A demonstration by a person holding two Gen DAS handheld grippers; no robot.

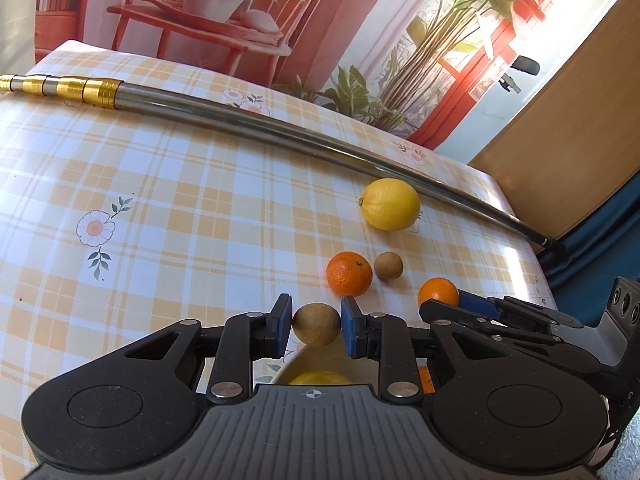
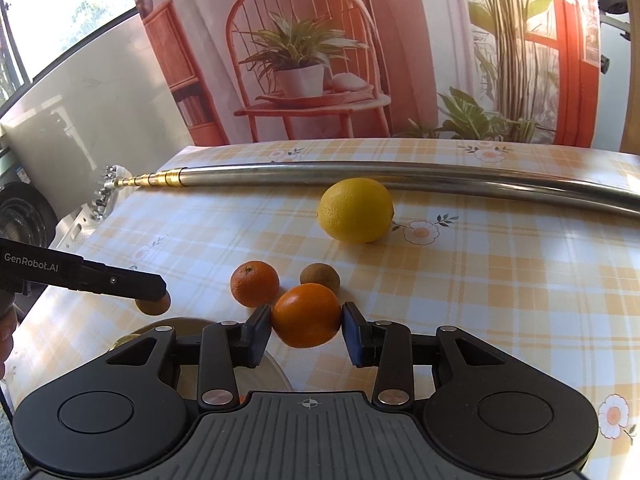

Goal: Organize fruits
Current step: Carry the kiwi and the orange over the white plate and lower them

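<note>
My left gripper (image 1: 316, 322) is shut on a small brown round fruit (image 1: 316, 334), held above the rim of a pale bowl (image 1: 285, 369) that has a yellow fruit (image 1: 320, 378) in it. My right gripper (image 2: 307, 328) is shut on a smooth orange (image 2: 306, 312), just above the checked tablecloth (image 2: 500, 300). Behind it on the cloth lie a mandarin (image 2: 254, 283), a second brown fruit (image 2: 320, 276) and a lemon (image 2: 355, 210). In the right wrist view the left gripper (image 2: 154, 294) enters from the left over the bowl (image 2: 188, 325).
A long steel pole (image 2: 400, 176) with a gold telescopic end lies across the table behind the lemon. The table's right edge (image 1: 532, 256) drops off near the pole's tip. A printed backdrop of chairs and plants hangs behind. Bare cloth spreads to the left (image 1: 140, 200).
</note>
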